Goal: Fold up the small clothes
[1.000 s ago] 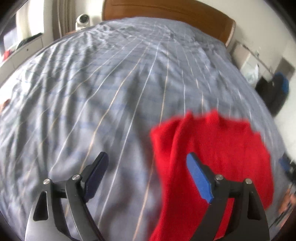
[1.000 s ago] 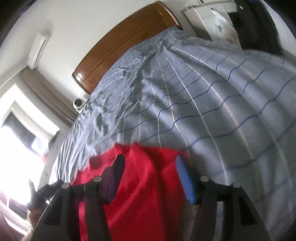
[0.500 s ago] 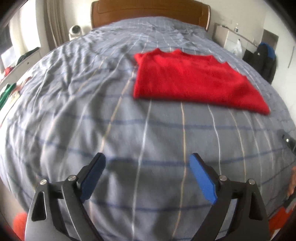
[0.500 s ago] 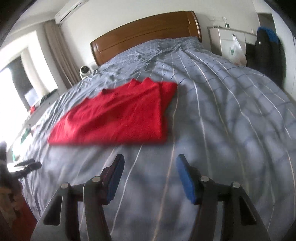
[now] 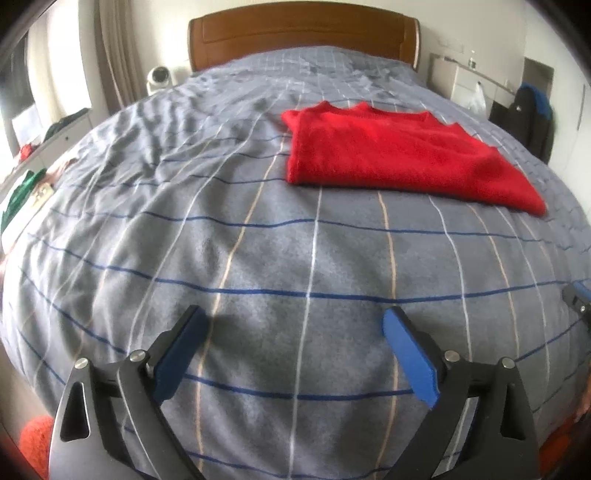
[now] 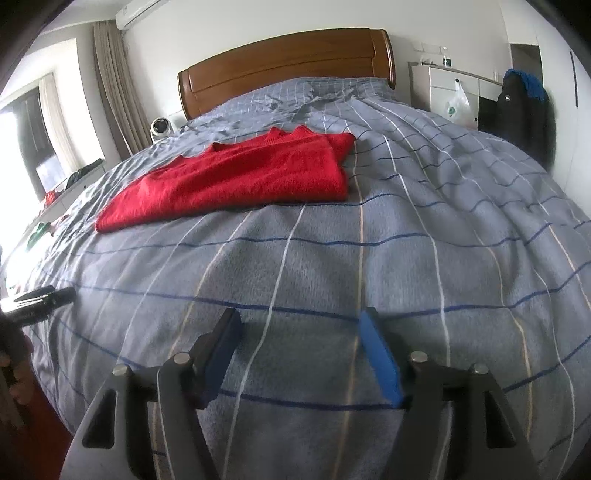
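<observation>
A red knitted sweater lies folded flat on the grey checked bedspread, well beyond both grippers; the right wrist view has the sweater at centre left. My left gripper hovers over the near part of the bed, its jaws opening wide with only bedspread between them. My right gripper hangs over the near bedspread too, jaws opening and nothing between them. The left gripper's tip shows at the left edge of the right wrist view. The right gripper's tip peeks in at the right edge of the left wrist view.
A wooden headboard stands at the far end. A small white camera sits left of it. A white cabinet with a plastic bag and a dark jacket stand at the right. A cluttered shelf runs along the left.
Both grippers have pulled back from the red sweater toward the bed's near edge. The sweater now lies far ahead, folded flat. Both pairs of jaws stand wider apart.
</observation>
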The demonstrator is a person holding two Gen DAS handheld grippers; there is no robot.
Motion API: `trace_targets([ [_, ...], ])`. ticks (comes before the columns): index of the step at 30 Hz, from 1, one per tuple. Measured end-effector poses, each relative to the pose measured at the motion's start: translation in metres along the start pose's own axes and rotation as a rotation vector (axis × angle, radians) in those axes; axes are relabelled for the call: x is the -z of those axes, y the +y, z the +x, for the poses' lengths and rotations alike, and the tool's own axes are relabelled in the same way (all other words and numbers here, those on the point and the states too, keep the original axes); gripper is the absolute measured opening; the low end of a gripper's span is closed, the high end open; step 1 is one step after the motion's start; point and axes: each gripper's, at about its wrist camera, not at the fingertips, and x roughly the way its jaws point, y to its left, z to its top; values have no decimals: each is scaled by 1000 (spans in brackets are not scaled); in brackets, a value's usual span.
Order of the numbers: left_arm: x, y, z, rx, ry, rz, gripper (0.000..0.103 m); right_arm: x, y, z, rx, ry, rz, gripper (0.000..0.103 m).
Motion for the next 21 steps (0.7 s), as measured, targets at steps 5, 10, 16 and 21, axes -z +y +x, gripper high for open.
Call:
trace_targets([
  [5,1,1,0,10,0,-9,97,4,2,0,11,-6,-2,69],
  [10,0,7,0,20,-2,-24,97,4,2,0,18,4,3,71],
  [16,-2,12,-3,12,-14,-25,97,6,7,1,51,4,-5,72],
  [21,-3,11,-7,-18,-42,15,97,6,10,1,67,12,-6,74],
])
